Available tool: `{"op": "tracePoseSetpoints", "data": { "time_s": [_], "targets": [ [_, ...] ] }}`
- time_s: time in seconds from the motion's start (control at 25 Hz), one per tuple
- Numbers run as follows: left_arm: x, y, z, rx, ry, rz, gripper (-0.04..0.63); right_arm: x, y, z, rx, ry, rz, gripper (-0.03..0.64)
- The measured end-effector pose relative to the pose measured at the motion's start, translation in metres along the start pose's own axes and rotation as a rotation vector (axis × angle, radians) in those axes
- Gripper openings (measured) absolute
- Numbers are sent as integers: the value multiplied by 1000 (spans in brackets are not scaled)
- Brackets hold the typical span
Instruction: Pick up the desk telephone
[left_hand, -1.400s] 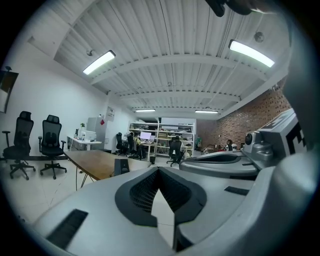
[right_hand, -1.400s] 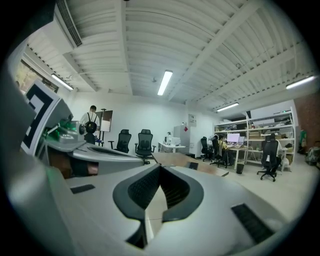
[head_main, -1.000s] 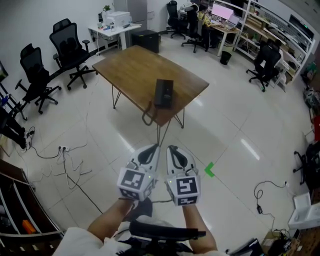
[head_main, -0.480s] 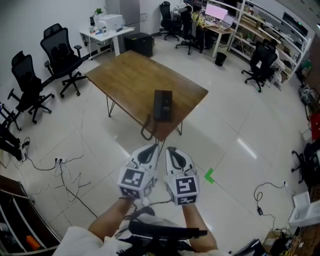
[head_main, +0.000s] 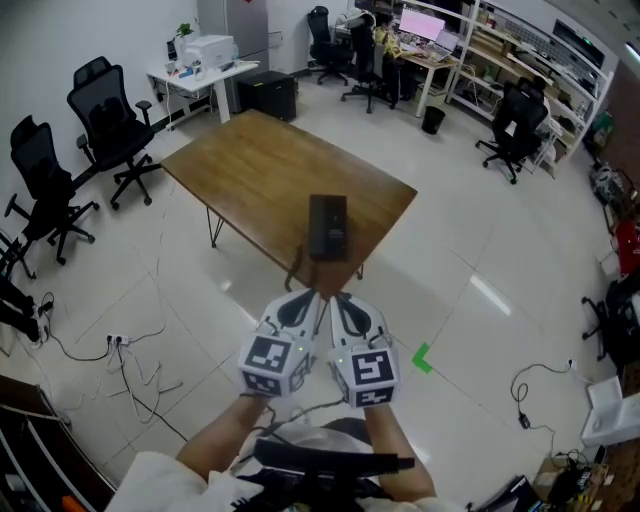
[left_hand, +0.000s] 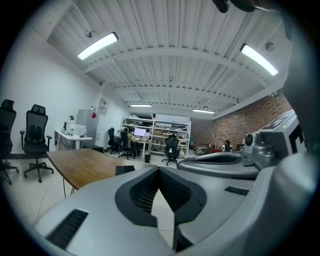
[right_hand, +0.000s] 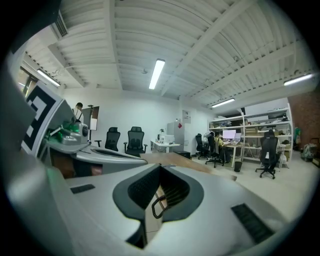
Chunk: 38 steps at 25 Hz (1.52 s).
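Observation:
A black desk telephone (head_main: 328, 226) lies near the front corner of a brown wooden table (head_main: 250, 165), and its coiled cord (head_main: 295, 268) hangs over the table's edge. My left gripper (head_main: 316, 297) and right gripper (head_main: 334, 297) are side by side in front of the person, short of the table, both shut with nothing in them. In the left gripper view the telephone (left_hand: 125, 169) shows just above the closed jaws, on the table (left_hand: 85, 165). Through the right gripper's jaws only the cord (right_hand: 159, 204) and the table's corner (right_hand: 172, 161) appear.
Black office chairs (head_main: 112, 112) stand left of the table on the tiled floor. Cables (head_main: 120, 345) trail across the floor at the left, and a green tape mark (head_main: 421, 358) lies at the right. A white desk with a printer (head_main: 205, 52), shelves and desks line the back wall.
The whole scene has slid nearer in the head view: the table and telephone have come closer to both grippers, which stay side by side and shut.

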<state>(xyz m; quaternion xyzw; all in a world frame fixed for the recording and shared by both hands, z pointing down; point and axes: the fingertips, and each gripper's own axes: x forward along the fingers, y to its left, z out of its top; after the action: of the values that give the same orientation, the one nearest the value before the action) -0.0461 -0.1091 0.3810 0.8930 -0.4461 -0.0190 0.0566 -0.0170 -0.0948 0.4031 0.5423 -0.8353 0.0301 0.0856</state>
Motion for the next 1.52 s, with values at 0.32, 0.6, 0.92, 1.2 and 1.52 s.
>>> {"op": "tracePoseSetpoints", "data": {
  "time_s": [0.32,0.6,0.92,1.2,1.52],
  "targets": [
    [11,8,-6,-23,3,-13,5,11,-4,-7,-5,25,-10,6],
    [27,22,-16,-22,23,-9,5,30,-14,-13,-6,38,-10,6],
    [64,40,-22,-15,44,-8,5,67,-38,-15,18,45,9,6],
    [105,57,-34,-41,76,-11,5,101,-69,-25,48,81,23,29],
    [144,85,-58,-131,138,-26,98,140,-104,-48,112,137,53,66]
  ]
}}
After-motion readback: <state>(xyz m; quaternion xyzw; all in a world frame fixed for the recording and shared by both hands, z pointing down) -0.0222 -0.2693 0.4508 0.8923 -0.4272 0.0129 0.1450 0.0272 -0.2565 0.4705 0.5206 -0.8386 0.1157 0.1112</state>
